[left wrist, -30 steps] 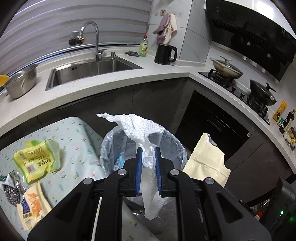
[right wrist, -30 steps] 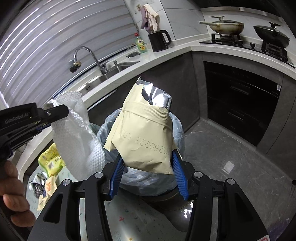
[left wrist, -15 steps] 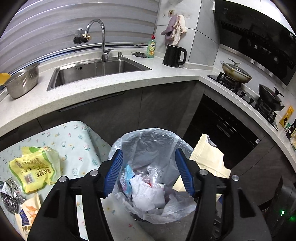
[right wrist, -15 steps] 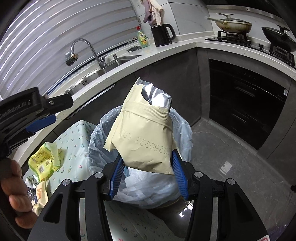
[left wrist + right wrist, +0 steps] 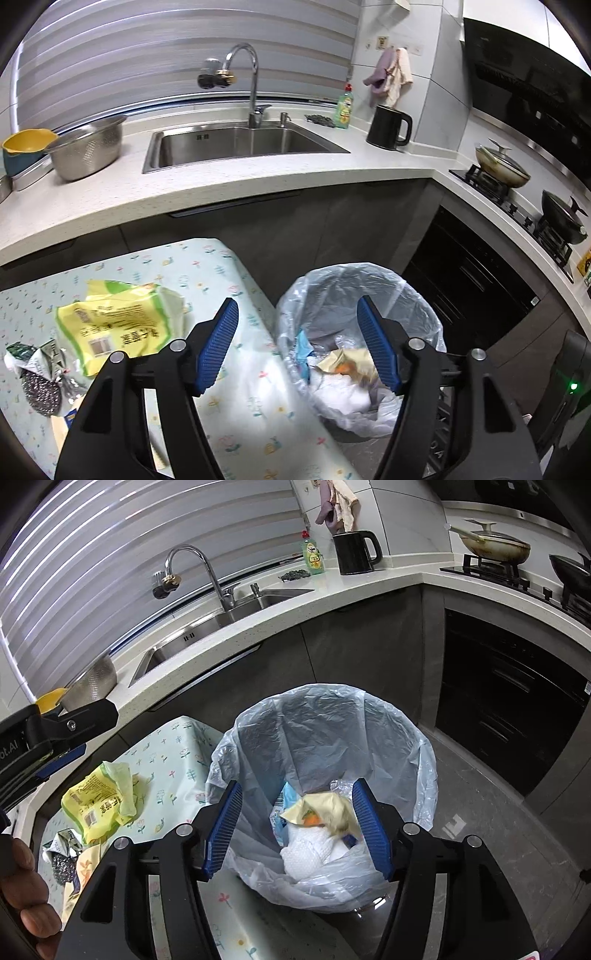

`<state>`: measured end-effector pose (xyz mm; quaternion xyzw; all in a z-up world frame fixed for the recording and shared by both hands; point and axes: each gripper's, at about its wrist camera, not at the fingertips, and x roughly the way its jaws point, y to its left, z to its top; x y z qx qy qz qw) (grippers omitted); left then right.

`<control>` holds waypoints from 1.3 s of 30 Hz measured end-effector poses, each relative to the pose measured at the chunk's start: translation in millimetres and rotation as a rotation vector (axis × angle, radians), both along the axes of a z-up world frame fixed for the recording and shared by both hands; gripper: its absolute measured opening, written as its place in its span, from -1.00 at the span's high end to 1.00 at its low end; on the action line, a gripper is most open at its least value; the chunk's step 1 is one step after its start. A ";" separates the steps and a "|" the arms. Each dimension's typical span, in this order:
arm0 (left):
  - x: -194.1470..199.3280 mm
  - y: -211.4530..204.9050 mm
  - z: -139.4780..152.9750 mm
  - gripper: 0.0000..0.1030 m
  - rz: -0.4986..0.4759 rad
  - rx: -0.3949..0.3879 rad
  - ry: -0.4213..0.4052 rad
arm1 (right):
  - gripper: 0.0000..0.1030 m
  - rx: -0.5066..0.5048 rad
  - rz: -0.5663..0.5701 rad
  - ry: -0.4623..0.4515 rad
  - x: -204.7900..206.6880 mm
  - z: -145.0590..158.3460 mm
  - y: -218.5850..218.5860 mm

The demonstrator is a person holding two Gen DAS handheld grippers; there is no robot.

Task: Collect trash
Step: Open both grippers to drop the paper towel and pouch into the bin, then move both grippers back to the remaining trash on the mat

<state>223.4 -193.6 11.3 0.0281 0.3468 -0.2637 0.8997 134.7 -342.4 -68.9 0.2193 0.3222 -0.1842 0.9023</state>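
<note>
A trash bin lined with a clear bag (image 5: 417, 295) (image 5: 406, 738) stands on the floor beside a small table with a flowered cloth (image 5: 207, 266) (image 5: 166, 753). Inside lie a white paper towel (image 5: 310, 849) and a cream foil pouch (image 5: 325, 805). My left gripper (image 5: 297, 343) is open and empty over the table's edge and the bin's left rim. My right gripper (image 5: 297, 827) is open and empty above the bin. A yellow-green snack bag (image 5: 118, 325) (image 5: 99, 797), a silver wrapper (image 5: 33, 358) and a steel scourer (image 5: 42, 393) lie on the table.
A white counter (image 5: 258, 177) with a sink (image 5: 240, 144), colander (image 5: 88, 147), soap bottle (image 5: 341, 110) and black kettle (image 5: 388, 127) runs behind. A stove with pans (image 5: 502, 170) is at right. Grey floor (image 5: 480, 805) surrounds the bin.
My left gripper opened, dropped the paper towel into the bin and moved left toward the table. My right gripper opened and the cream pouch fell into the bin.
</note>
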 end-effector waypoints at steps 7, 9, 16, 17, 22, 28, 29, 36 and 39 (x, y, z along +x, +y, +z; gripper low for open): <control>-5.5 26.2 7.4 -0.23 0.038 -0.006 -0.002 | -0.21 -0.021 0.022 -0.013 -7.6 16.9 19.2; -8.8 33.6 10.1 -0.23 0.046 -0.008 -0.004 | -0.26 -0.026 0.028 -0.020 -10.3 22.8 26.3; -18.2 66.6 18.9 -0.23 0.089 -0.021 -0.005 | -0.27 -0.046 0.064 -0.029 -15.1 38.2 56.2; -19.9 72.3 20.3 -0.23 0.097 -0.022 -0.007 | -0.27 -0.048 0.068 -0.031 -15.1 39.7 59.4; -25.4 100.9 25.5 -0.23 0.133 -0.025 -0.018 | -0.29 -0.059 0.100 -0.039 -16.8 48.8 83.3; -27.3 138.8 30.0 -0.25 0.185 -0.024 -0.026 | -0.29 -0.066 0.145 -0.043 -13.3 56.0 113.3; -27.5 145.9 30.6 -0.27 0.195 -0.024 -0.028 | -0.29 -0.068 0.153 -0.043 -12.5 56.9 118.3; -26.4 190.7 29.9 -0.30 0.266 -0.025 -0.025 | -0.29 -0.076 0.210 -0.042 -8.7 60.6 152.6; -26.3 211.7 25.6 -0.30 0.299 -0.025 -0.016 | -0.29 -0.077 0.233 -0.037 -6.9 59.8 167.9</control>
